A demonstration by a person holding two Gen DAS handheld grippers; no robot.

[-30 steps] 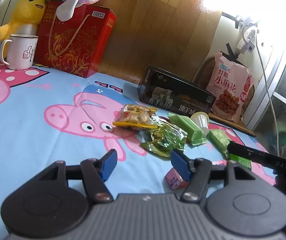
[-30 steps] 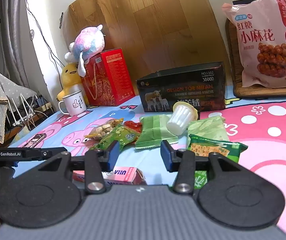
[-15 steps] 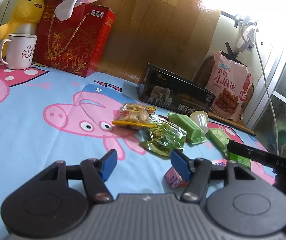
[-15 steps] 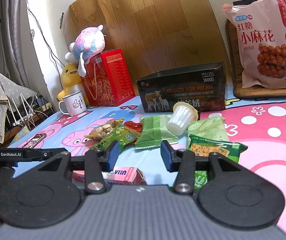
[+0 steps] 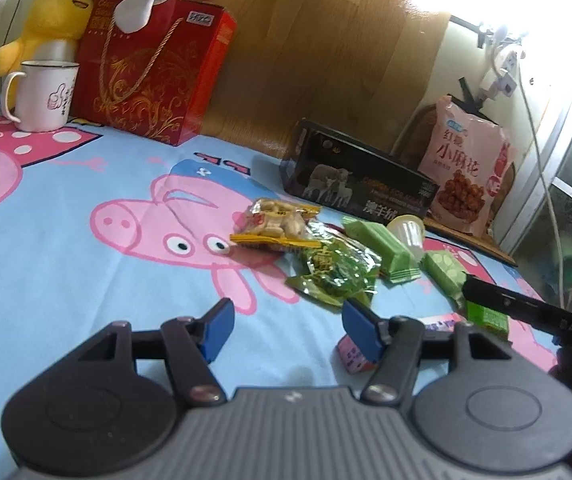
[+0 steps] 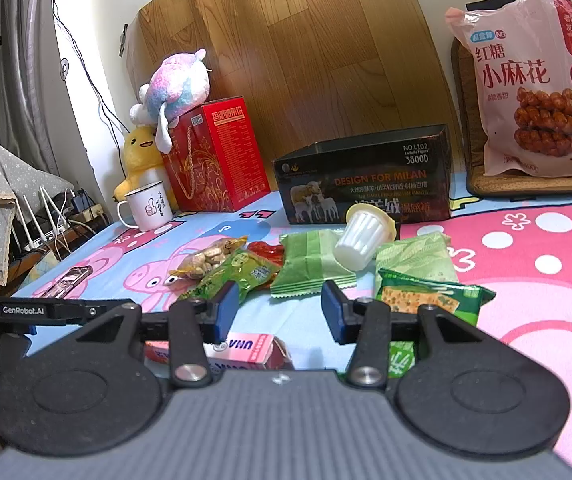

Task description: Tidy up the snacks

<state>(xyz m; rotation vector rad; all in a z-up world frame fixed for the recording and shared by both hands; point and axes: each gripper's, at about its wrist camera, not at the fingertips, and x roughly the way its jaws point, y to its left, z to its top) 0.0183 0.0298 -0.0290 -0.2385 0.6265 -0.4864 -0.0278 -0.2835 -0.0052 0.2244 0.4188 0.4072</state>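
Observation:
Several snacks lie on the cartoon-pig cloth: a peanut packet (image 5: 276,222) (image 6: 210,257), a green pickle packet (image 5: 335,270) (image 6: 242,276), green wafer packs (image 5: 381,246) (image 6: 309,262), a white jelly cup (image 5: 405,234) (image 6: 359,240), a green cracker pack (image 6: 429,296) and a pink milk carton (image 5: 351,354) (image 6: 246,350). An open black box (image 5: 355,186) (image 6: 365,180) stands behind them. My left gripper (image 5: 286,330) is open and empty, just before the pickle packet. My right gripper (image 6: 280,312) is open and empty, above the carton.
A red gift box (image 5: 150,68) (image 6: 218,156), a yellow duck toy (image 5: 46,20), a plush (image 6: 178,84) and a white mug (image 5: 42,96) (image 6: 148,208) stand at the far left. A large pink snack bag (image 5: 465,172) (image 6: 533,84) leans at the far right.
The left wrist view has shifted slightly; nothing on the cloth has moved. Both grippers stay open.

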